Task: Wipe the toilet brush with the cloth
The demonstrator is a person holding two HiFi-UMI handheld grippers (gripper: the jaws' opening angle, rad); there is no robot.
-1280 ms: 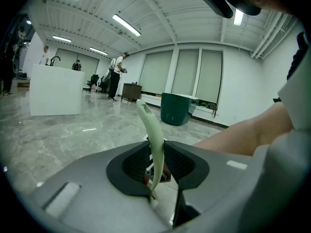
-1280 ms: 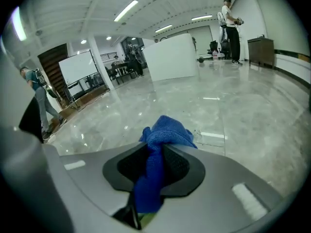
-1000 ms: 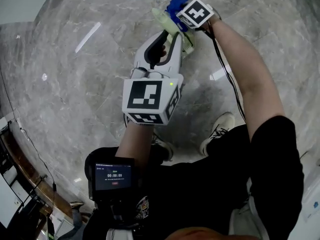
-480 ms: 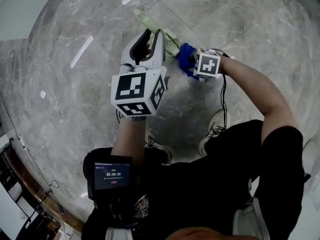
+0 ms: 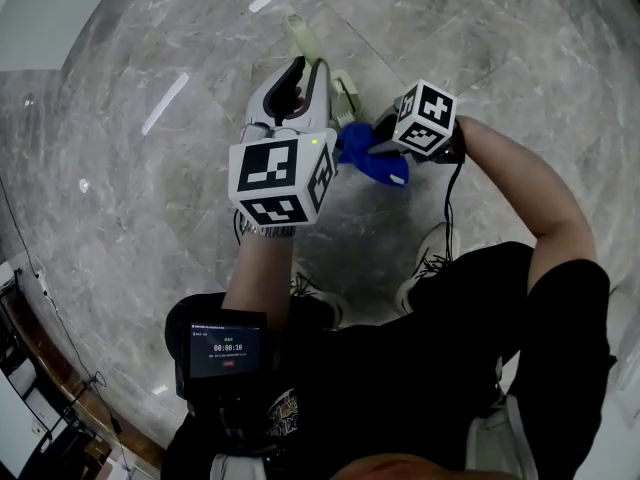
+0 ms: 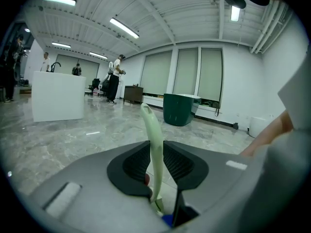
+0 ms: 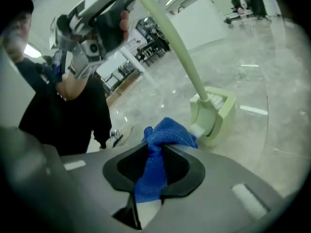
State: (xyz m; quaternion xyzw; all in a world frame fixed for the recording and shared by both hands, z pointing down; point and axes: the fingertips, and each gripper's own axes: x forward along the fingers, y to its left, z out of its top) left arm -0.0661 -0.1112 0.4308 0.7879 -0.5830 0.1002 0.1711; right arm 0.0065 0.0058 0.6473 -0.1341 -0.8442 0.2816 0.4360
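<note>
The toilet brush (image 5: 297,30) is held near the upper middle of the head view, its pale green handle slanting from the top of the frame down to a blocky head (image 7: 214,113) of the same green, with white ribbed bristles showing inside it. The handle is thin, smooth and slightly curved, and looks like hard plastic. It is clamped partway along its length between the dark ribbed pads of the left gripper (image 6: 156,154), which are closed tight on it.

The cloth (image 7: 160,144) is a bright blue, fluffy microfibre rag, bunched into a soft wad and pinched firmly by the right gripper (image 5: 380,140), just right of centre in the head view. In the right gripper view the wad sits just beside the neck where the handle meets the head, and it appears to touch the white part there, though contact is not certain.

The wiping is judged to be under way and unfinished. No dirt or wet trace is visible, so the wiped share cannot be read, and the head and upper handle are probably left.

Below lies a glossy grey marble floor (image 5: 150,218)
</note>
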